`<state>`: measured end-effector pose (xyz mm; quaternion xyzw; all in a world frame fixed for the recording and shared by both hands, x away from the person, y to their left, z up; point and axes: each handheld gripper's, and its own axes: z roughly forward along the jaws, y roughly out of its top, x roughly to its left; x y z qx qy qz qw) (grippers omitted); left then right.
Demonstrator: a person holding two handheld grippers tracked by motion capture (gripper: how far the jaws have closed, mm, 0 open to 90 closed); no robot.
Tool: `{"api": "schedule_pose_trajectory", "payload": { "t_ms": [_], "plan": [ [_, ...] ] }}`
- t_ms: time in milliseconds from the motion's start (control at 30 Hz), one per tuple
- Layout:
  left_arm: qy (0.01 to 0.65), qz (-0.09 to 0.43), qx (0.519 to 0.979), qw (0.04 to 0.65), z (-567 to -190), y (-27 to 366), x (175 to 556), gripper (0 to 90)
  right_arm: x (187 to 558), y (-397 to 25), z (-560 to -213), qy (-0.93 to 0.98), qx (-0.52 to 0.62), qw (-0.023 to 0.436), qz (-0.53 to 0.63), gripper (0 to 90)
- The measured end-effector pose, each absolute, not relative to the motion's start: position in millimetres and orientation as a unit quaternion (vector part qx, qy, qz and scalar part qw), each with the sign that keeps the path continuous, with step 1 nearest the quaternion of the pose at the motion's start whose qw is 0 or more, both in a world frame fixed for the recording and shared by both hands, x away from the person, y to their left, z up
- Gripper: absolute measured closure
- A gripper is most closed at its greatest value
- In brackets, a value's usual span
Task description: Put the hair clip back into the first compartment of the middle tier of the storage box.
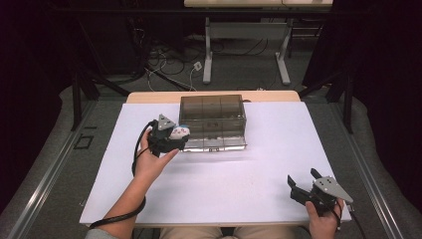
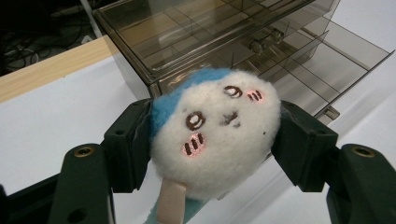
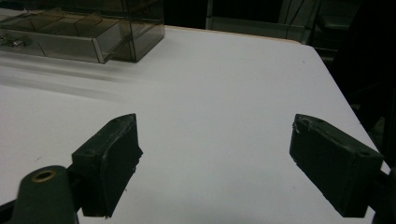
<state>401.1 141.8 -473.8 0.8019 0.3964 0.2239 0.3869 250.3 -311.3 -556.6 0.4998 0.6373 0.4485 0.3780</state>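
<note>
White tabletop (image 1: 259, 174); floor cables (image 1: 169, 59)

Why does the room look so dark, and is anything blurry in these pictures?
High view: light falls on the white table while the surroundings stay dim. Left gripper view: the plush toy is soft-edged, being so close. Right gripper view: streaky smear below the clear drawer box.

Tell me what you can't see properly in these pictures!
- The plush toy: its lower part is cut off by the bottom edge of the left gripper view, and its sides are covered by the left tool.
- What lies in the clear drawer box: too small in the high view, cut off by the top left edge in the right gripper view.
- The right tool, jaws wide apart: its body is below the frame.
</note>
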Motion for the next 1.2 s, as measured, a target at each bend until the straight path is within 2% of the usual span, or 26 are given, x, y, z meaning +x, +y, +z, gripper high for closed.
{"api": "schedule_pose_trajectory", "payload": {
  "t_ms": [100, 133, 200, 233, 467, 500, 600, 1200],
  "plan": [
    [0.397, 0.221, 0.804, 0.384, -477.0, 139.6, 403.3, 33.6, 250.9, -311.7, -556.9, 0.637, 0.499, 0.379, 0.449, 15.3],
    [0.398, 0.22, 0.804, 0.383, -478.1, 138.8, 404.1, 33.6, 253.9, -310.0, -559.6, 0.621, 0.494, 0.395, 0.463, 15.3],
    [0.4, 0.218, 0.804, 0.381, -480.2, 136.9, 405.4, 33.6, 254.0, -309.9, -559.5, 0.621, 0.494, 0.394, 0.462, 15.3],
    [0.406, 0.217, 0.801, 0.383, -482.2, 134.9, 405.6, 33.6, 249.8, -312.3, -555.9, 0.645, 0.5, 0.373, 0.442, 15.3],
    [0.398, 0.213, 0.808, 0.38, -488.4, 126.5, 410.4, 33.6, 250.9, -312.0, -556.8, 0.64, 0.498, 0.378, 0.448, 15.3],
    [0.396, 0.211, 0.809, 0.378, -488.8, 125.3, 411.0, 33.6, 253.0, -311.0, -558.6, 0.628, 0.495, 0.39, 0.456, 15.3],
    [0.395, 0.21, 0.811, 0.377, -490.3, 121.0, 412.5, 33.6, 251.0, -312.0, -557.0, 0.638, 0.498, 0.379, 0.449, 15.3],
    [0.393, 0.202, 0.821, 0.362, -501.3, 106.5, 421.2, 33.6, 251.7, -311.5, -557.5, 0.636, 0.497, 0.381, 0.451, 15.3]
  ]
}}
